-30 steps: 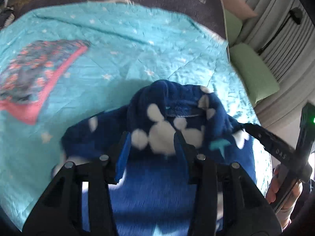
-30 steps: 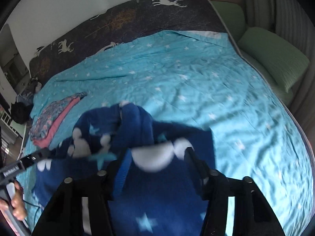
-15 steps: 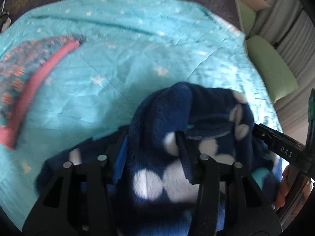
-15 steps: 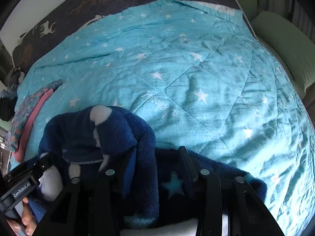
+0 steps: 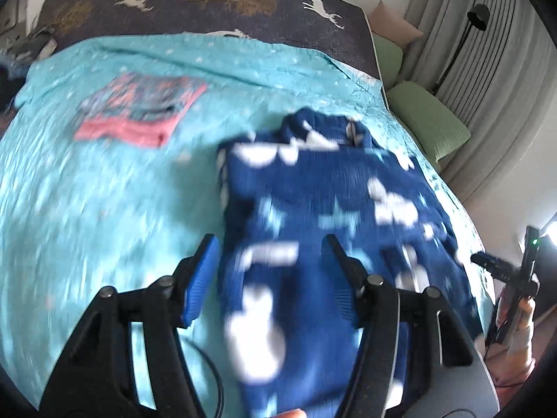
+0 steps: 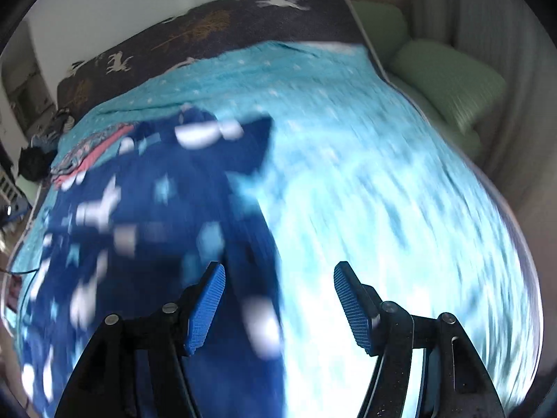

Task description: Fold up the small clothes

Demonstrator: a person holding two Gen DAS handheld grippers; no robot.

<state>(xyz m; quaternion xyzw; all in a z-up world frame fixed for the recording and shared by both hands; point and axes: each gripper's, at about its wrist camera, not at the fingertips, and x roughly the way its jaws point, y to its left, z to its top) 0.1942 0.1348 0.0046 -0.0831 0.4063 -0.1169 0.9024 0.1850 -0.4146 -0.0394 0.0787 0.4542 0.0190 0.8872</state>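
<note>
The dark-blue fleece garment with white shapes (image 5: pixel 334 209) lay lengthwise ahead of both my opening, empty tongs: left tongs (image 5: pixel 269 278) over its near-left edge, right tongs (image 6: pixel 278 299) over its right edge.

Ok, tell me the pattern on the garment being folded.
Navy fleece garment with white shapes and pale blue stars; left wrist view shows it best.

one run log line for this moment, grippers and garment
left gripper: opening, nothing gripped | right gripper: opening, nothing gripped | dark blue fleece garment with white patches: lying on turquoise star-print quilt | frames blurred
</note>
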